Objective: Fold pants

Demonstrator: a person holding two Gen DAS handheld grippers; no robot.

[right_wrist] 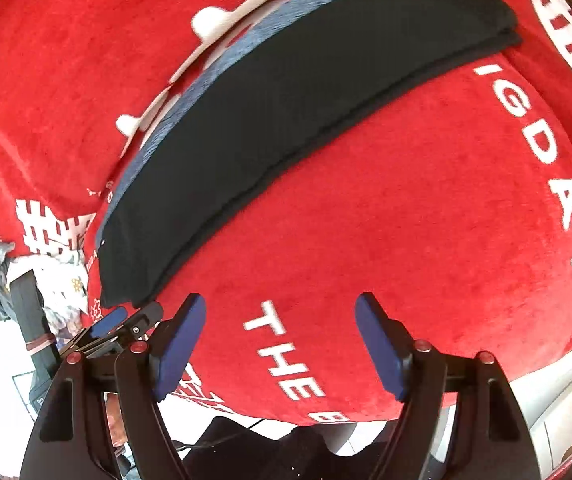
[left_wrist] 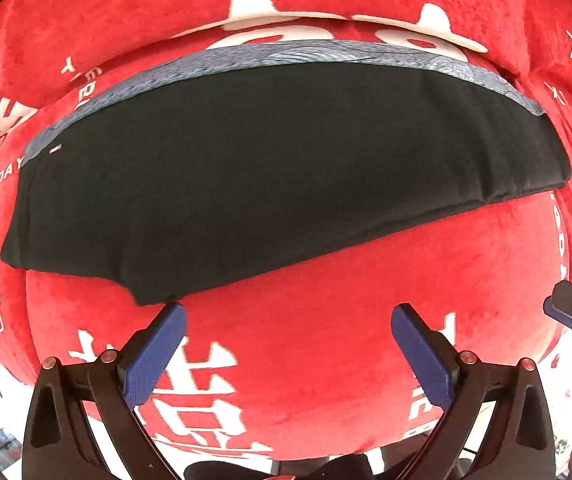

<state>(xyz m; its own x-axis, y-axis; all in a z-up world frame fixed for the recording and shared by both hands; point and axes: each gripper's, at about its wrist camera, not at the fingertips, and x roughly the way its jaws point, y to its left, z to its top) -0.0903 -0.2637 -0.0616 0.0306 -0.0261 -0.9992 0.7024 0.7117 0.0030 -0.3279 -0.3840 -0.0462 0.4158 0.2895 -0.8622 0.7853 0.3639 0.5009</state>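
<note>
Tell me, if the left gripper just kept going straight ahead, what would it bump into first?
Probably the red blanket, which lies right beyond the open left gripper. Just past that is the folded black pants. One finger is already near the pants' corner, so depth is hard to judge.

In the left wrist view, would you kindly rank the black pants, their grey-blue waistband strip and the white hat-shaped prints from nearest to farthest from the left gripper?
From the left gripper:
1. Black pants: just ahead, corner by the left finger.
2. Grey-blue waistband strip: along the pants' far edge.
3. White hat-shaped prints: on the red blanket, beyond the strip.
</note>
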